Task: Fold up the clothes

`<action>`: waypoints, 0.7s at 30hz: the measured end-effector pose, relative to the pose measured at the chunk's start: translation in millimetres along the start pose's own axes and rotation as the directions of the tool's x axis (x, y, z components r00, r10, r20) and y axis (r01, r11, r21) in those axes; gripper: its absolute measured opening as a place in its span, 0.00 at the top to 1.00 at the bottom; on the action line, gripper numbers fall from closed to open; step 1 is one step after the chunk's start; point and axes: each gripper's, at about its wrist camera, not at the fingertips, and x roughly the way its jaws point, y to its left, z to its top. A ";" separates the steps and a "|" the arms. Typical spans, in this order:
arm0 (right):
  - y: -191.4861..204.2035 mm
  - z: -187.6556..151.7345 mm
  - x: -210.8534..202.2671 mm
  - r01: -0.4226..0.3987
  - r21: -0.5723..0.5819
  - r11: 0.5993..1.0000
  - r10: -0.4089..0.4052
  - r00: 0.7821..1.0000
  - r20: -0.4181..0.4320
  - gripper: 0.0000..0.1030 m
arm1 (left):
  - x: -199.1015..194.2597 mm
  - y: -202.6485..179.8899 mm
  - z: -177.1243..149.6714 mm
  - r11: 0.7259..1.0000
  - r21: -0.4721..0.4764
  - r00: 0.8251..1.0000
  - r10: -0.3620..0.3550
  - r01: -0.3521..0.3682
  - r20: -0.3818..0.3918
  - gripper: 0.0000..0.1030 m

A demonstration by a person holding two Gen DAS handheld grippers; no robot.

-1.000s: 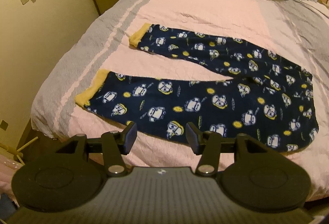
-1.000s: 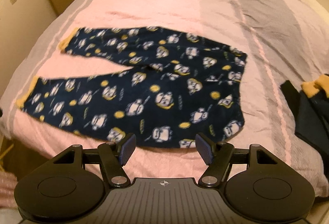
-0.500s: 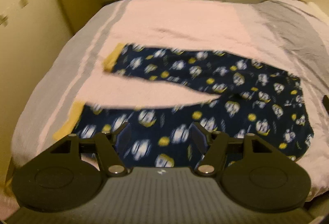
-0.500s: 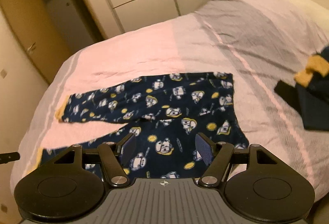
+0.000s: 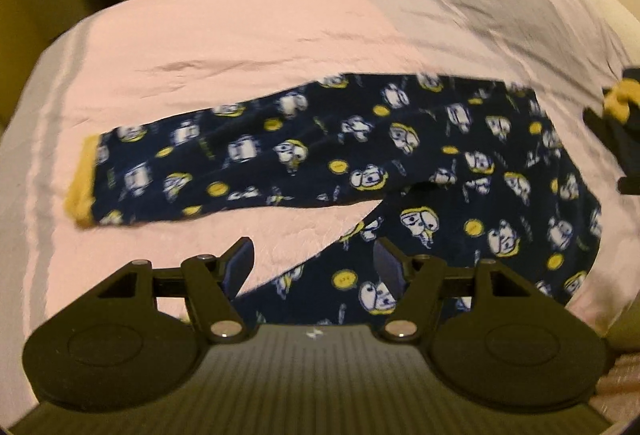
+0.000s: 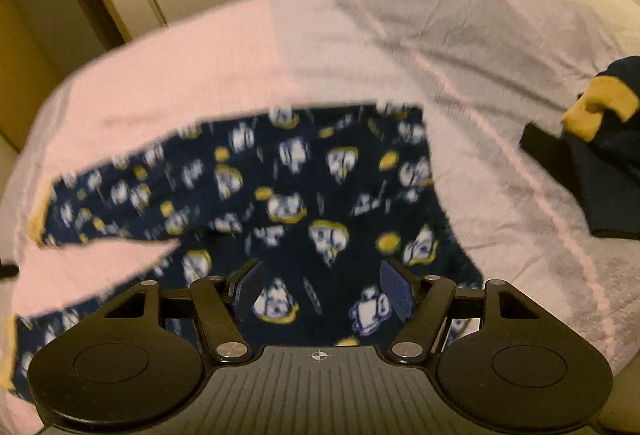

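Pyjama trousers [image 5: 400, 163]: flat on bed [image 5: 240, 35].
Right view only: near leg cuff [image 6: 9, 355].
Left claw [image 5: 313, 262]: spread wide, empty.
Right claw [image 6: 321, 289]: spread wide, empty.

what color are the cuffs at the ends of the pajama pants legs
Mustard yellow cuffs on navy cartoon-print pajama pants; clearest in the left wrist view.

No readable text, label, brand name or number anywhere in either view. Only a small white crosshair-style mark printed at the front centre of the ribbed housing of the left gripper [image 5: 314, 259], and a matching circled cross on the right gripper [image 6: 320, 287]. Cartoon faces and yellow discs printed across the pajama pants [image 5: 400, 163], too blurred to show any lettering.
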 end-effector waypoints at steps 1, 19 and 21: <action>1.9 -0.3 12.9 -0.004 -0.017 1.000 0.003 1.000 -0.029 0.34 | 12.1 1.9 3.0 1.000 0.017 1.000 -0.015 0.015 -0.007 0.39; -9.2 156.2 237.0 -0.103 -0.472 0.876 0.092 0.995 -0.047 0.35 | 246.7 83.3 136.2 0.951 0.292 0.987 -0.136 0.106 0.087 0.57; -9.1 174.5 260.0 -0.101 -0.493 0.864 0.090 0.995 -0.046 0.35 | 267.2 94.2 148.5 0.945 0.314 0.988 -0.128 0.094 0.090 0.57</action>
